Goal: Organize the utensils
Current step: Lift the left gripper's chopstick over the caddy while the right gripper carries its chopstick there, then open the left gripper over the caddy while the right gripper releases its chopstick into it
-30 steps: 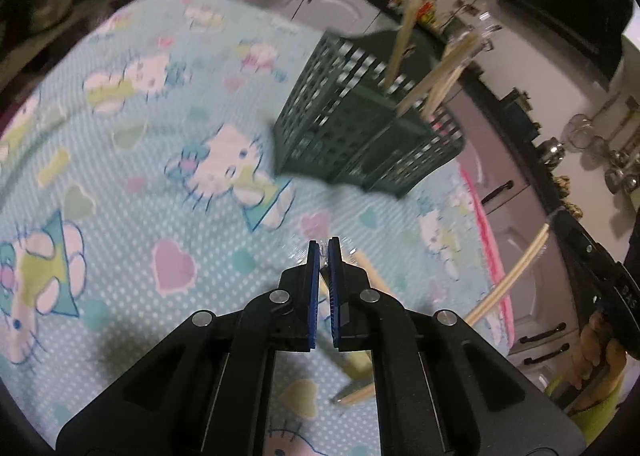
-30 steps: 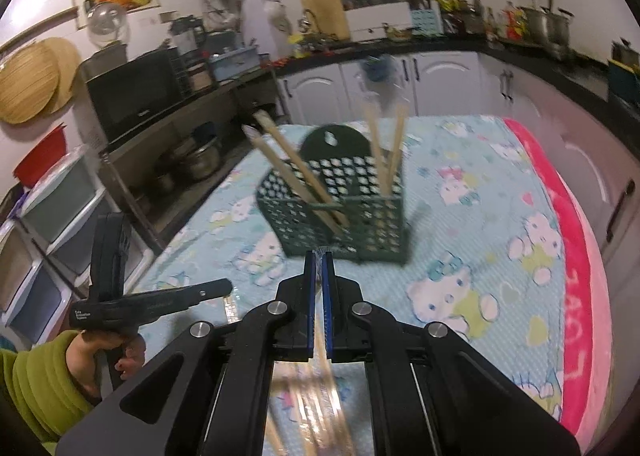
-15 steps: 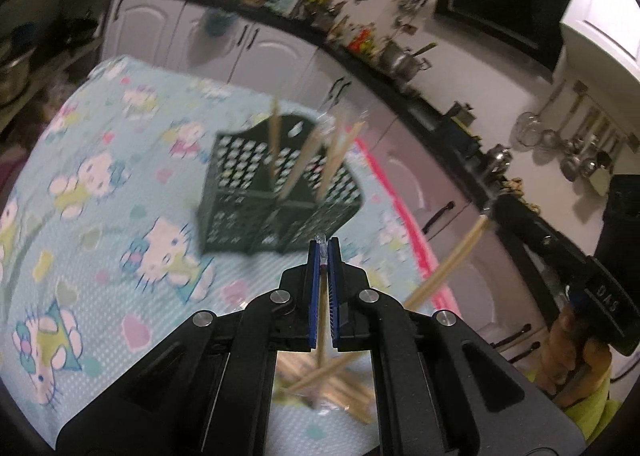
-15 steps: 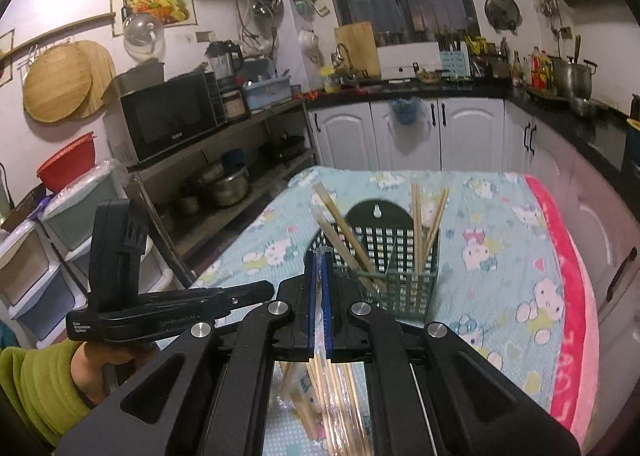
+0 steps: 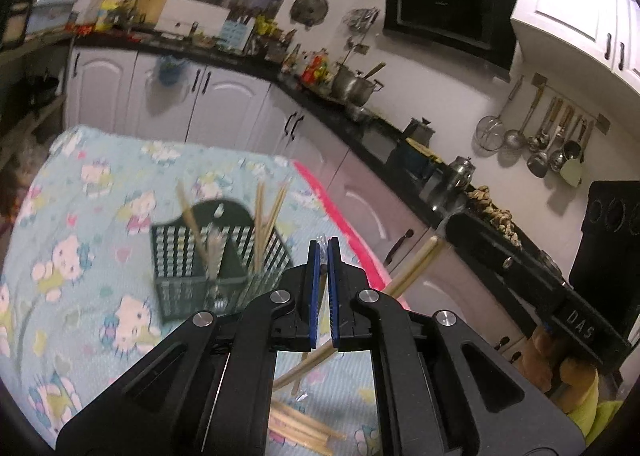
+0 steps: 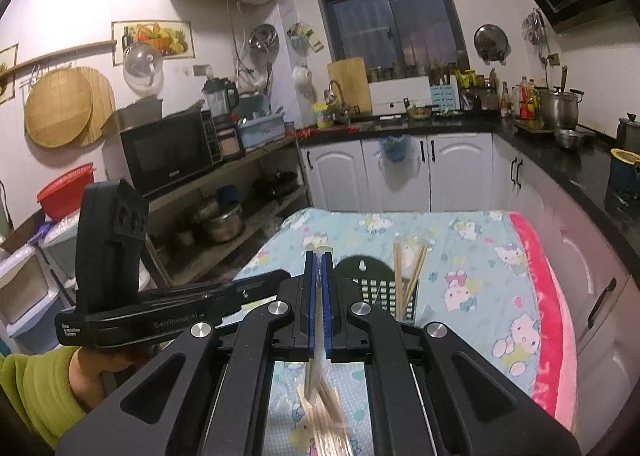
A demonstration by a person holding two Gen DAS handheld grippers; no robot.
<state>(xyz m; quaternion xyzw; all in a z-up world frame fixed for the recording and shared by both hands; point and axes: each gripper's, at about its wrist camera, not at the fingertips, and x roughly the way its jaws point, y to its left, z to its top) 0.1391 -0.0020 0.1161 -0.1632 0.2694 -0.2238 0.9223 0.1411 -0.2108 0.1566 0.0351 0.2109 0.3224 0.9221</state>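
Note:
A dark green perforated holder (image 5: 180,256) (image 6: 372,288) stands on the cartoon-cat cloth with several chopsticks upright in it. More chopsticks (image 5: 304,428) (image 6: 324,416) lie loose in a pile on the cloth below both grippers. My left gripper (image 5: 323,246) is shut on a thin pale stick, and a scrap of clear wrap pokes out at its tips. My right gripper (image 6: 319,256) is shut on a chopstick (image 5: 416,268) that slants down toward the pile. Both grippers hang well above the table, on the near side of the holder.
The cloth-covered table (image 5: 80,216) (image 6: 460,256) has a pink edge (image 6: 548,296) on the right. White cabinets and a black counter run close beside it. A shelf with pots and a microwave (image 6: 168,156) stands to the left. A hand in a green sleeve (image 6: 40,384) holds the left gripper.
Both grippers have risen away from the table, so the holder now looks smaller and lower. The left view has rolled and swung onto the kitchen wall. Both jaws stayed shut.

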